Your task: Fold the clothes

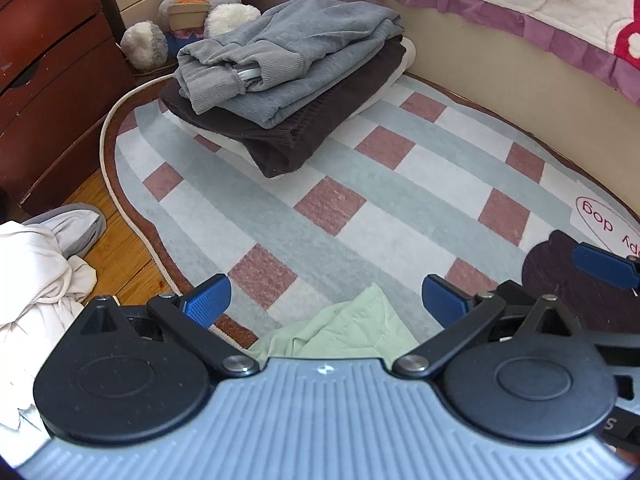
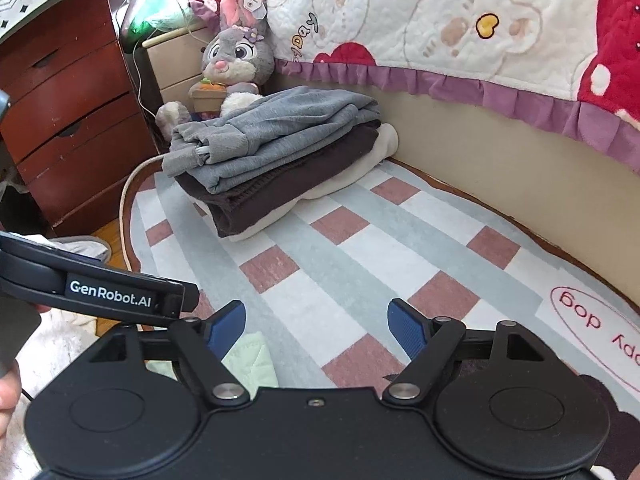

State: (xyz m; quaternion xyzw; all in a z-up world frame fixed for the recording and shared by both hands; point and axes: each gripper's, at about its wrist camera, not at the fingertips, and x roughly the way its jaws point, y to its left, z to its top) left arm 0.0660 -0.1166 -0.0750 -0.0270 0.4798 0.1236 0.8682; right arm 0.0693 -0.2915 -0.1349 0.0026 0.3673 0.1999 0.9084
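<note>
"GenRobot.AI" on the left gripper (image 2: 120, 300); upside-down "dog" on the rug (image 2: 580, 304).

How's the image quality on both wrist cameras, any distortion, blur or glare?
Left wrist view: strong fisheye bend along the rug edge and bed, dark corners, the stack sharp, soft daylight. Right wrist view: same bend, drawers leaning, bright washed-out patch at lower left, no motion blur.
</note>
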